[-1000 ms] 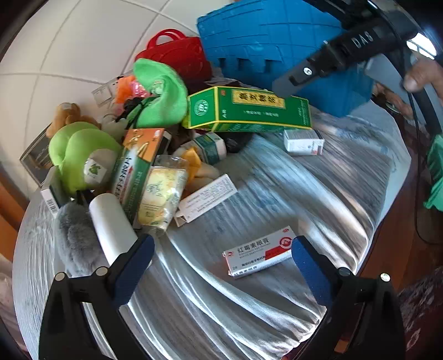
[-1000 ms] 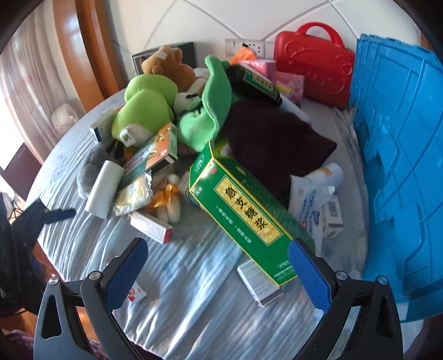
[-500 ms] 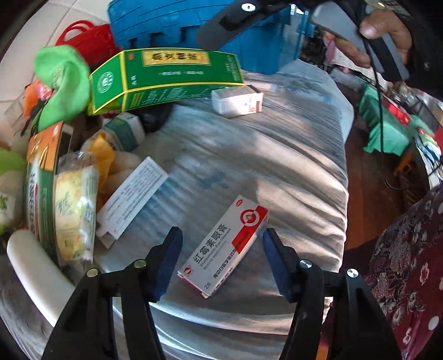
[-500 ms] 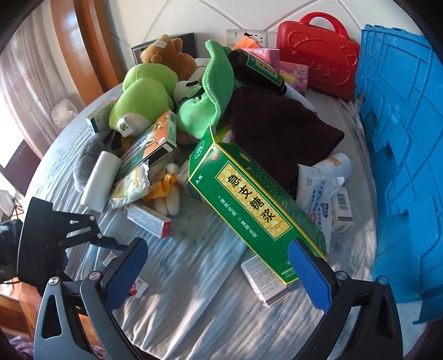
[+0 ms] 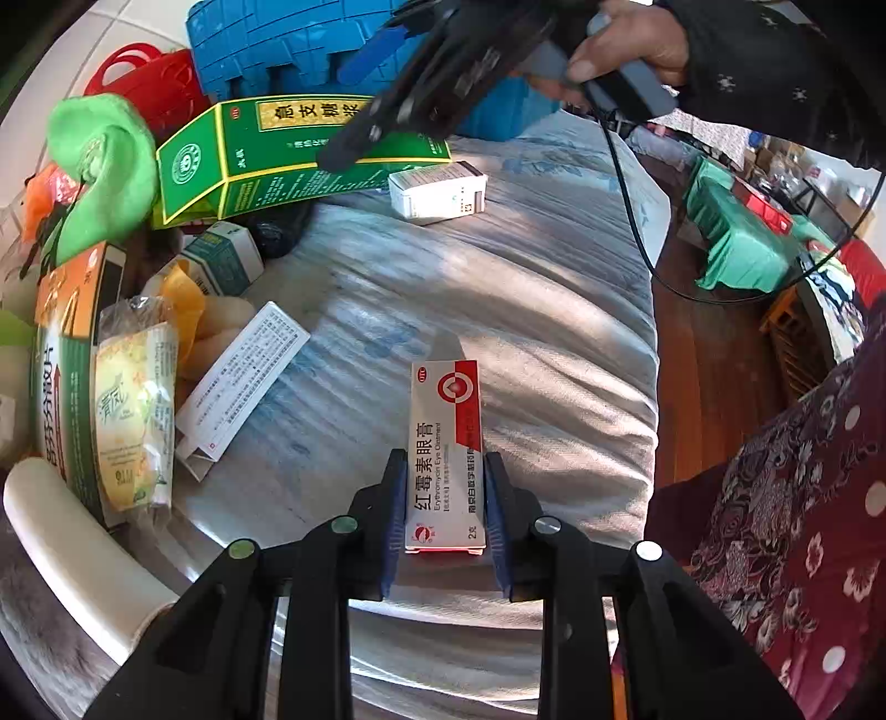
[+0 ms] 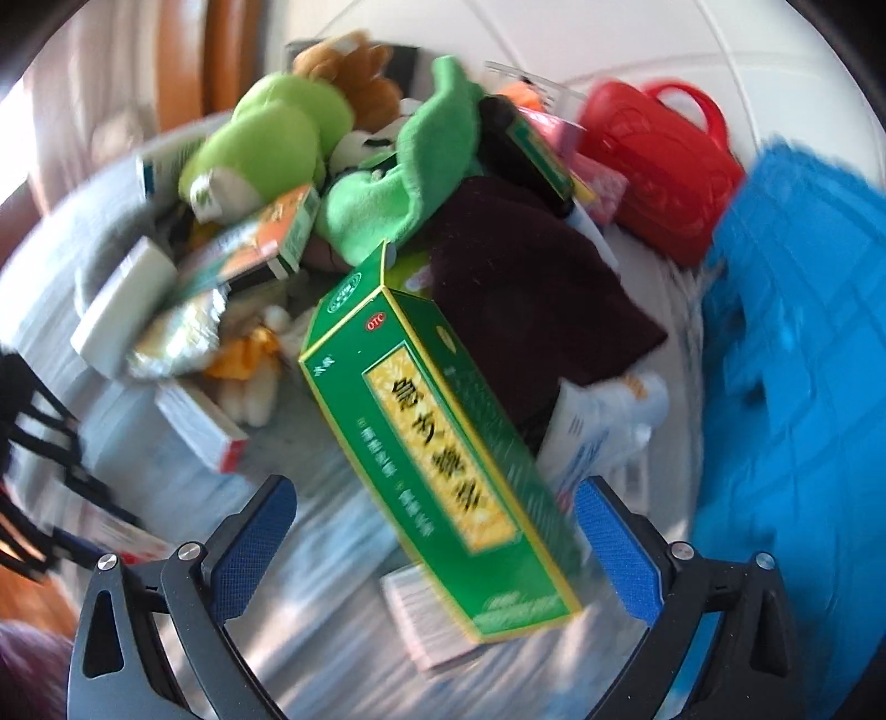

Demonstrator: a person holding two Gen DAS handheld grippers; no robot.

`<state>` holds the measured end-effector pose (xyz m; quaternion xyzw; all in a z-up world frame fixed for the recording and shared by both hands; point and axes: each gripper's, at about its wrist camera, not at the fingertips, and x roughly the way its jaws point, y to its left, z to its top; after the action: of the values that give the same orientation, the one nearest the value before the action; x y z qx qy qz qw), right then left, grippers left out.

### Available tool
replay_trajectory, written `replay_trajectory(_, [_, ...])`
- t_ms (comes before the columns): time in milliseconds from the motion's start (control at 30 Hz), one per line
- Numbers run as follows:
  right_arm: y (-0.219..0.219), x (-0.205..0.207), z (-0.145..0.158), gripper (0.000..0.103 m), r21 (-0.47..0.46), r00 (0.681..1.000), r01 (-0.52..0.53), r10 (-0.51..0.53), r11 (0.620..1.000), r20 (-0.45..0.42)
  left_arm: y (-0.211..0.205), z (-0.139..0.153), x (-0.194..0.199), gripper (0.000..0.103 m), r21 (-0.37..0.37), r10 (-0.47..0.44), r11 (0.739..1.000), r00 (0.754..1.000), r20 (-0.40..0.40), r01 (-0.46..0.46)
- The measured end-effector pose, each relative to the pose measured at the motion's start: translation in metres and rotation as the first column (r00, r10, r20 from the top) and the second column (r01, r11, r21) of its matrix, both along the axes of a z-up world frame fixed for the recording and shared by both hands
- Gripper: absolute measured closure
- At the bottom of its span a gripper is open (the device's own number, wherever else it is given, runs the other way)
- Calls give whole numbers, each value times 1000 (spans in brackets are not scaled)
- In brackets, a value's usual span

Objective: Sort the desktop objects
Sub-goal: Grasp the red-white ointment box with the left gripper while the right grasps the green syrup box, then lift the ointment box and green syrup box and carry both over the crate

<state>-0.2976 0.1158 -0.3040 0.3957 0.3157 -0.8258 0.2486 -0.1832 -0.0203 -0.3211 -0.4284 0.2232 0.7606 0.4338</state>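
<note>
A red-and-white ointment box (image 5: 446,421) lies lengthwise on the grey striped tablecloth (image 5: 526,288). My left gripper (image 5: 444,462) has its jaws closing on it, both blue pads against the box's long sides. In the right wrist view my right gripper (image 6: 434,487) is open wide just above the long green medicine box (image 6: 443,443), which lies slanted between its fingers without touching them; this view is motion-blurred. The left wrist view shows the same green box (image 5: 288,160) under the right gripper's black frame, held by a person's hand (image 5: 626,50).
A blue crate (image 6: 803,387) stands at the right and a red case (image 6: 659,166) behind it. Green plush toys (image 6: 266,138), a dark cloth (image 6: 531,288) and several small boxes pile up at the back. A small white box (image 5: 437,191) lies beside the green one. The table edge (image 5: 648,354) drops off at the right.
The left jaws have closed from wide open onto the ointment box, which now sits lengthwise between them. The right gripper has dropped and rolled toward the green box.
</note>
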Motion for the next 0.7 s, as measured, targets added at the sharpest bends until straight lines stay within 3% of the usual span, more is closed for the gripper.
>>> replay_trajectory(100, [-17,-12,-24,3,151,998,-44,50,987,-35,-1,1,0,77,4,17,1000,1000,0,-17])
replay_trajectory(200, [-22,-25,-41,44,216,1000,-4,0,976,19,-1,0,0,77,2,39,999,999,-13,-39])
replay_trajectory(400, [4,-29,1,45,-23,987,142,-140,990,74,-9,10,-5,77,13,124,992,991,-49,-124])
replay_trajectory(533, [19,-28,36,45,-189,973,210,-188,959,131,-12,33,-10,77,30,164,986,982,-89,-162])
replay_trajectory(700, [28,-19,82,45,-322,970,237,-207,917,125,-9,74,-22,77,42,185,983,967,-177,-181])
